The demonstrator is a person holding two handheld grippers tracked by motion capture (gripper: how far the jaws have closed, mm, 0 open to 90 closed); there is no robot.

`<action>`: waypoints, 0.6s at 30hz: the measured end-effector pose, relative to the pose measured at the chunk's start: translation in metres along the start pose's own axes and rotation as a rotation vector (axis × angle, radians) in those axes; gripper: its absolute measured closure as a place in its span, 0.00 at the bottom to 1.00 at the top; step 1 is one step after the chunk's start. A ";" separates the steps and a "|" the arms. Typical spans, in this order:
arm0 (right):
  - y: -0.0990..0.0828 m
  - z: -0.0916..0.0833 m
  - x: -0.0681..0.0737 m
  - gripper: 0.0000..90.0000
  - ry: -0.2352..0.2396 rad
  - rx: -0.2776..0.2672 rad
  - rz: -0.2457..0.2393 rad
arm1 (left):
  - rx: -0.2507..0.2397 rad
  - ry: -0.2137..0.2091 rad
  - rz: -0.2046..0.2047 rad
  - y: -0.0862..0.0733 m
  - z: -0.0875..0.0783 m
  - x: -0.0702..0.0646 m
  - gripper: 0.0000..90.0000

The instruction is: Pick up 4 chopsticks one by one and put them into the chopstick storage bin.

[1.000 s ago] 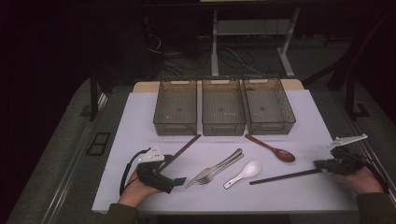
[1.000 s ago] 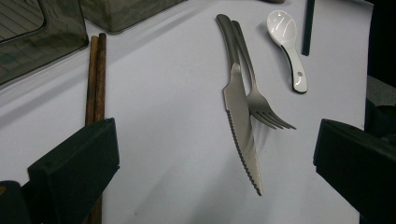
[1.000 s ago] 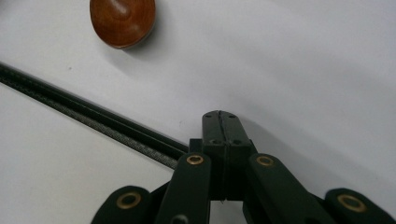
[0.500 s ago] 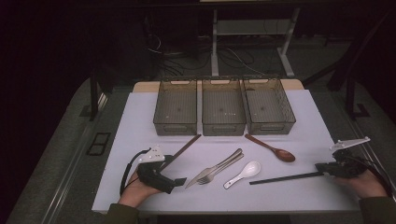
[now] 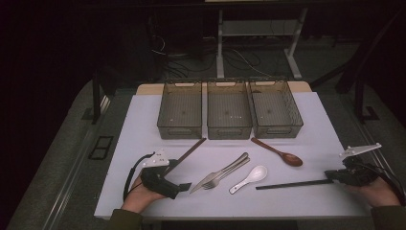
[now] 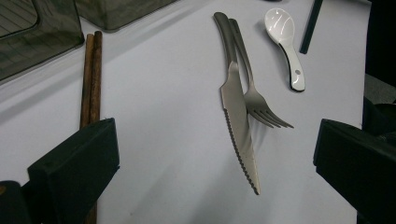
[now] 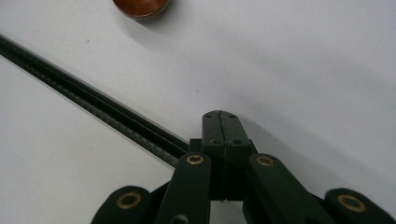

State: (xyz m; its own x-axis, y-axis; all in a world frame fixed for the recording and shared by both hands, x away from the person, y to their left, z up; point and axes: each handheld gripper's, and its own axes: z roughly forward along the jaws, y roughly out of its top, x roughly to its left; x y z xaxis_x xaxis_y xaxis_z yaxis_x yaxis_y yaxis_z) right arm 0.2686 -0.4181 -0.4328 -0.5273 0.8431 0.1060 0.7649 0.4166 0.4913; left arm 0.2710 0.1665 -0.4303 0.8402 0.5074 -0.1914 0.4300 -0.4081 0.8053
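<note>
While knife [image 6: 239, 126] overlaps fork [image 6: 261, 100], bins [image 5: 229, 109] behind.

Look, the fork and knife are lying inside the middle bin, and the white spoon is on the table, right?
Not quite. The fork and knife lie on the white table, in front of the bins, not inside the middle bin. The high view shows it. The white spoon is on the table, as you said.

Black right claw [image 7: 220, 122] links carry brass rivets; olive sleeve [image 5: 125, 219].
</note>
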 end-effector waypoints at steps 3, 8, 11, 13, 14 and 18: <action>-0.001 -0.001 0.001 1.00 0.004 0.002 0.000 | -0.001 -0.001 -0.001 0.000 0.000 0.000 0.00; -0.002 -0.001 0.002 1.00 0.003 0.005 -0.002 | -0.002 -0.002 0.000 0.000 0.000 0.000 0.00; -0.003 -0.002 0.003 1.00 0.005 0.007 -0.004 | -0.001 -0.003 0.000 0.000 0.000 -0.001 0.00; -0.004 -0.002 0.003 1.00 0.006 0.008 -0.010 | 0.001 -0.004 0.001 0.000 0.000 -0.001 0.00; -0.004 -0.002 0.003 1.00 0.005 0.009 -0.007 | 0.002 -0.003 0.001 0.000 0.000 -0.001 0.00; -0.004 -0.002 0.003 1.00 0.011 0.008 -0.007 | 0.004 -0.004 0.002 0.000 0.000 -0.001 0.00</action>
State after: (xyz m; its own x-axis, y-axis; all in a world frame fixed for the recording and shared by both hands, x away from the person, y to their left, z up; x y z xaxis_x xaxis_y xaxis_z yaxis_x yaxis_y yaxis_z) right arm 0.2634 -0.4182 -0.4323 -0.5365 0.8365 0.1119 0.7640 0.4251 0.4853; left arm 0.2704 0.1661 -0.4305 0.8421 0.5040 -0.1921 0.4300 -0.4122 0.8032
